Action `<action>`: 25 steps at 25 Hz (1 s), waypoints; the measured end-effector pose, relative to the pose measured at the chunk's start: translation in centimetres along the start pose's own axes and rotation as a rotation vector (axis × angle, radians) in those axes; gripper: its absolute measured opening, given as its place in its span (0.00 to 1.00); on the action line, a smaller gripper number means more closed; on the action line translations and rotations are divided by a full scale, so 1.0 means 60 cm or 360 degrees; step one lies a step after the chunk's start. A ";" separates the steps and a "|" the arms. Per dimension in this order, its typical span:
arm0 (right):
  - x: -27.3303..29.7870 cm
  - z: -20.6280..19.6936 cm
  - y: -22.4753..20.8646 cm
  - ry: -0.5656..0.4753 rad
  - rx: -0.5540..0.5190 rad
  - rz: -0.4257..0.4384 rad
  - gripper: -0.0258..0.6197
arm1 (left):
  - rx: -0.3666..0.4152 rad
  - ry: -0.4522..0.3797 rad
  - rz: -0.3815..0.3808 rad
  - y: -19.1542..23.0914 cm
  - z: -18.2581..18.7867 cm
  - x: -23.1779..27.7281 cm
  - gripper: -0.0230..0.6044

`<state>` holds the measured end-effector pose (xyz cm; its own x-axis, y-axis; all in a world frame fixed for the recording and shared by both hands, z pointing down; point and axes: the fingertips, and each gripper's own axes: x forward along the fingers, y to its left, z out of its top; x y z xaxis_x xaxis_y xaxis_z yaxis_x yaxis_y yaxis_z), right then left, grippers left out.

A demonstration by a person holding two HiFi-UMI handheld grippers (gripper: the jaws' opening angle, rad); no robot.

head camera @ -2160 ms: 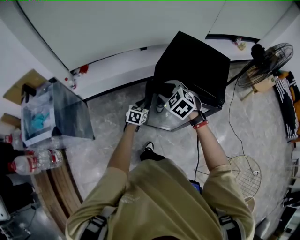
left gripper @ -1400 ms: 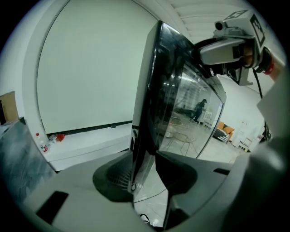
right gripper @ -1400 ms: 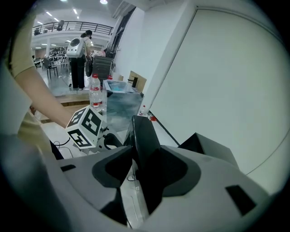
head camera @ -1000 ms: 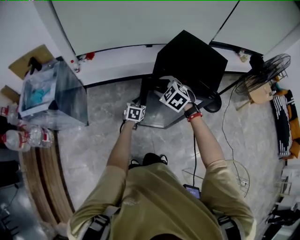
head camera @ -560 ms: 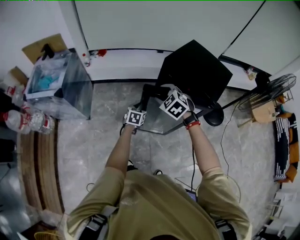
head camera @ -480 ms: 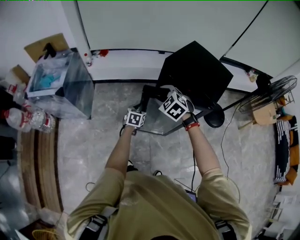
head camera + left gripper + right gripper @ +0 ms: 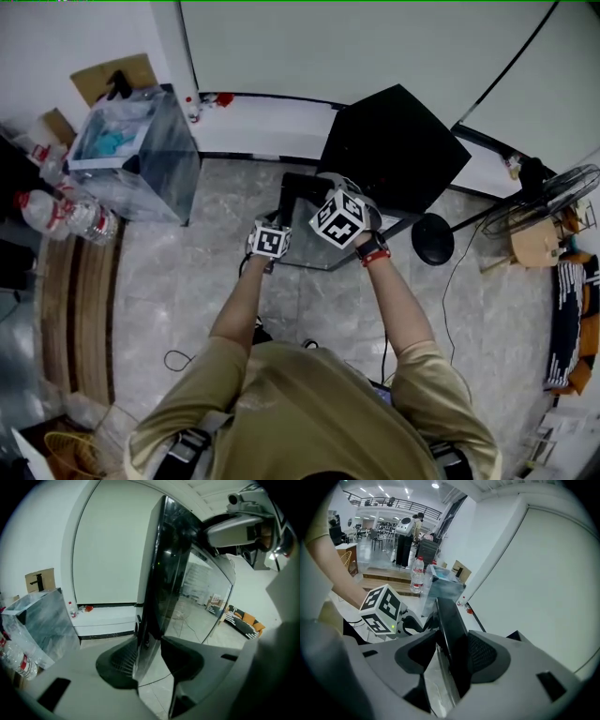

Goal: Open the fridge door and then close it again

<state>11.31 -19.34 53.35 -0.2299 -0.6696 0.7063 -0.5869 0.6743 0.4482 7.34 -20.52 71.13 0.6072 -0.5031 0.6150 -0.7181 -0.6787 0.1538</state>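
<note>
The black fridge (image 7: pixel 394 150) stands by the white wall with its glass door (image 7: pixel 314 248) swung open toward me. My left gripper (image 7: pixel 284 204) sits at the door's free edge. In the left gripper view that upright edge (image 7: pixel 161 573) runs between the jaws of my left gripper (image 7: pixel 149 656), pads against it. My right gripper (image 7: pixel 323 185) reaches the door's top from the right. There the dark door edge (image 7: pixel 447 616) lies between the jaws of my right gripper (image 7: pixel 452 656). These jaws have just been opening a little, with the pads still on the door.
A clear plastic box (image 7: pixel 141 159) and water bottles (image 7: pixel 66 216) stand at the left, with cardboard (image 7: pixel 108 80) behind them. A floor fan (image 7: pixel 553 197) and its round base (image 7: pixel 431 239) stand right of the fridge. A black cable (image 7: pixel 173 358) lies on the tiles.
Both grippers have moved sideways together with the door edge between them, and the door looks narrower from above. The head view has shifted, so the plastic box now sits further right.
</note>
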 end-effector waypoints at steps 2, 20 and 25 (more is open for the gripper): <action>-0.008 -0.003 0.012 -0.0013 -0.0023 0.0022 0.38 | -0.0020 -0.0009 0.0018 -0.009 -0.010 -0.010 0.28; -0.077 -0.012 0.103 -0.0109 -0.0190 0.0168 0.39 | -0.0042 0.0005 0.0180 -0.074 -0.089 -0.091 0.26; -0.092 -0.016 0.122 -0.0126 -0.0219 0.0198 0.40 | -0.0078 0.0001 0.0209 -0.090 -0.106 -0.106 0.26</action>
<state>9.03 -10.43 53.28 -0.3575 -0.5972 0.7180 -0.4396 0.7859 0.4348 5.16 -10.25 71.30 0.5068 -0.5856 0.6327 -0.8070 -0.5803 0.1093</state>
